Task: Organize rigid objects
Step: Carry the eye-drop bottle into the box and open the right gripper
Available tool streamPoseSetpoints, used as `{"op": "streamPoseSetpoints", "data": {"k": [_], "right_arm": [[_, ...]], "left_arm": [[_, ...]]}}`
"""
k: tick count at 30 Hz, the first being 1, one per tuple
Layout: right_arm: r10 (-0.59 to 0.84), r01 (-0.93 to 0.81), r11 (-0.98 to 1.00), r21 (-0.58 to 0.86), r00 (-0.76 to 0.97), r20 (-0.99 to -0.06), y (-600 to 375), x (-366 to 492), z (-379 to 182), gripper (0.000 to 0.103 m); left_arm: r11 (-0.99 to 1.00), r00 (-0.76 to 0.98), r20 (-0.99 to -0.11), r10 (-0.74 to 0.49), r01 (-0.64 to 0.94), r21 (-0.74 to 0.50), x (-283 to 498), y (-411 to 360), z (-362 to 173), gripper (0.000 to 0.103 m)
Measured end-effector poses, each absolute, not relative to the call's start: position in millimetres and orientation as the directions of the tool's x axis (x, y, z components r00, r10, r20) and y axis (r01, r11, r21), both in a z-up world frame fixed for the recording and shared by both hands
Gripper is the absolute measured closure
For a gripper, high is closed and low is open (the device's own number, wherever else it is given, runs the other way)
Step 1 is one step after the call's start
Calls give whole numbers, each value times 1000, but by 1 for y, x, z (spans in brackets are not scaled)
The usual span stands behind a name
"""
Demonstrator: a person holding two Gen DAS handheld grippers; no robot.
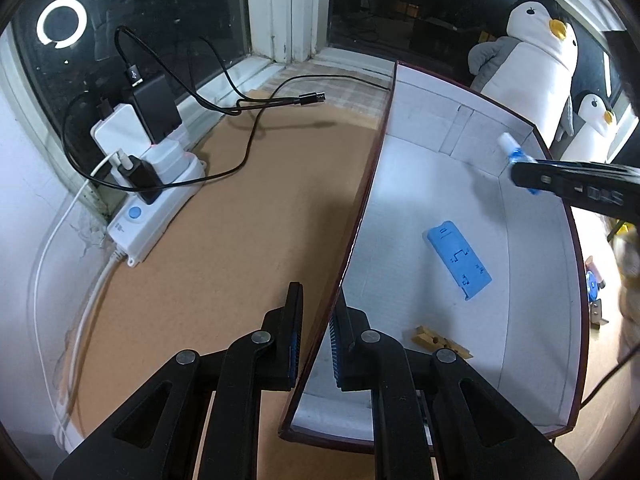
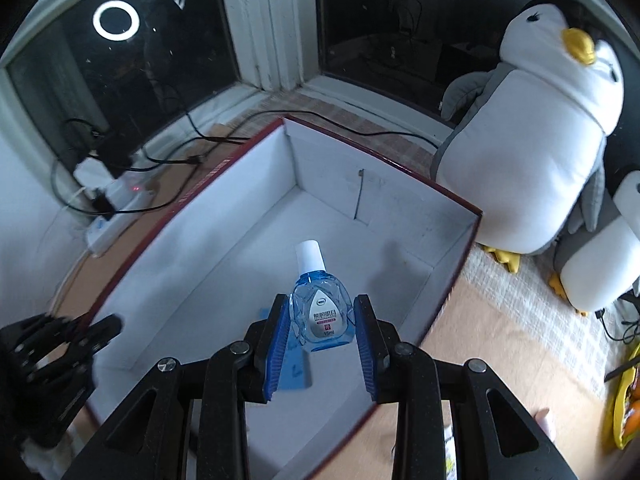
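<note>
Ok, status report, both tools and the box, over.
Left tool clamped on box wall. Right tool shut on eye drop bottle, over the box. Blue case and wooden clothespin already inside. Nothing blocking.

box [image 1: 448, 168] on bench [image 1: 224, 216] | case [image 1: 458, 258] and clothespin [image 1: 438, 342] inside box | power strip [image 1: 156, 208] left of box | plush penguins [image 2: 532, 128] behind-right of box

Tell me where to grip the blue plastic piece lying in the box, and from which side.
Grip the blue plastic piece across its narrow width near the middle, coming straight down from above. It lies flat on the box floor, long and slim, well clear of the walls and of the wooden clothespin, so both long edges look free.
</note>
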State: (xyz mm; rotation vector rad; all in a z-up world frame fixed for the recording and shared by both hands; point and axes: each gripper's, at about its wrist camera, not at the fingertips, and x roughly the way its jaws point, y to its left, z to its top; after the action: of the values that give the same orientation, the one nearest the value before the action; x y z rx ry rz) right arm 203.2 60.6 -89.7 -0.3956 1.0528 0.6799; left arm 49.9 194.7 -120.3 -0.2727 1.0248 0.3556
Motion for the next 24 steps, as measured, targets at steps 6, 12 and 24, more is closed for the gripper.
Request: {"op": "streamPoseSetpoints", "data": {"k": [6, 12, 24], "right_arm": [[274, -680, 733, -8, 307, -911, 78, 222, -110, 74], [261, -678, 735, -16, 304, -916, 80, 228, -119, 74], [226, -682, 729, -59, 321, -920, 85, 231, -125, 69]], "left_arm": [[908, 470, -868, 161, -414, -56, 51, 195, -121, 92], [909, 467, -869, 165, -415, -51, 50, 195, -120, 92], [909, 464, -870, 165, -414, -49, 49, 195, -121, 92]]}}
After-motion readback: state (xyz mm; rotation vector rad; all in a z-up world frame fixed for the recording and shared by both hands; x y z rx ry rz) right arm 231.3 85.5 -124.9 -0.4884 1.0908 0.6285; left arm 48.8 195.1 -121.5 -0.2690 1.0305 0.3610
